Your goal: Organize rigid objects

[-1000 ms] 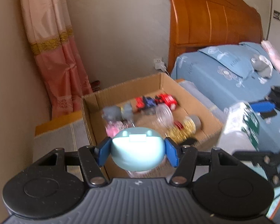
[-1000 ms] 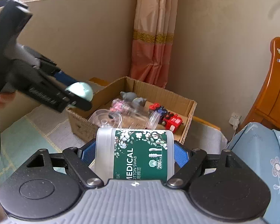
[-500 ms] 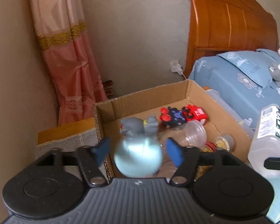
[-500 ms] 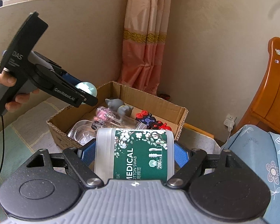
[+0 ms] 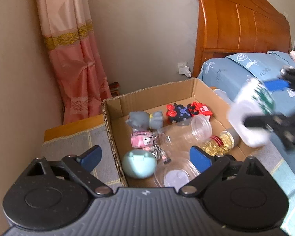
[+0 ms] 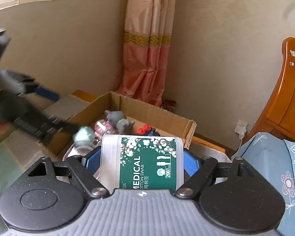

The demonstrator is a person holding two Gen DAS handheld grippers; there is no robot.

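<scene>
Two fisheye wrist views. The left wrist camera looks forward and down, close above the near corner of a cardboard box, with a wooden headboard beyond. The right wrist camera faces the same cardboard box from farther back, toward a pink curtain. Both share the box and curtain corner.
</scene>
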